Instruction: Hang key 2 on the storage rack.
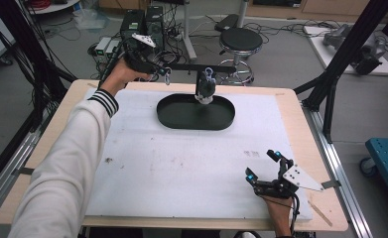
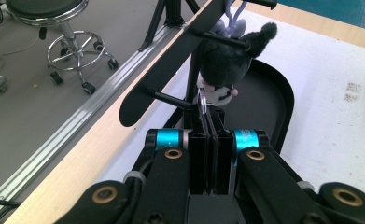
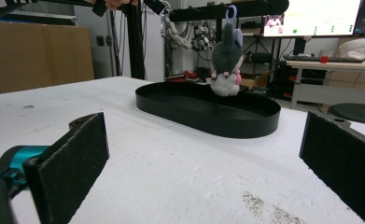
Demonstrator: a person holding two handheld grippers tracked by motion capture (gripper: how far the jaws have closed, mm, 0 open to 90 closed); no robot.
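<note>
left claw [image 2: 207, 122] pinched on keyring [image 2: 202, 100], right claw [image 1: 265, 164] wide over white mat [image 1: 191, 163].

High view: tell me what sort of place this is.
Probably a lab or workshop set up for recording: a table in a black frame, cables and electronics boxes on the floor, and a stool.
</note>
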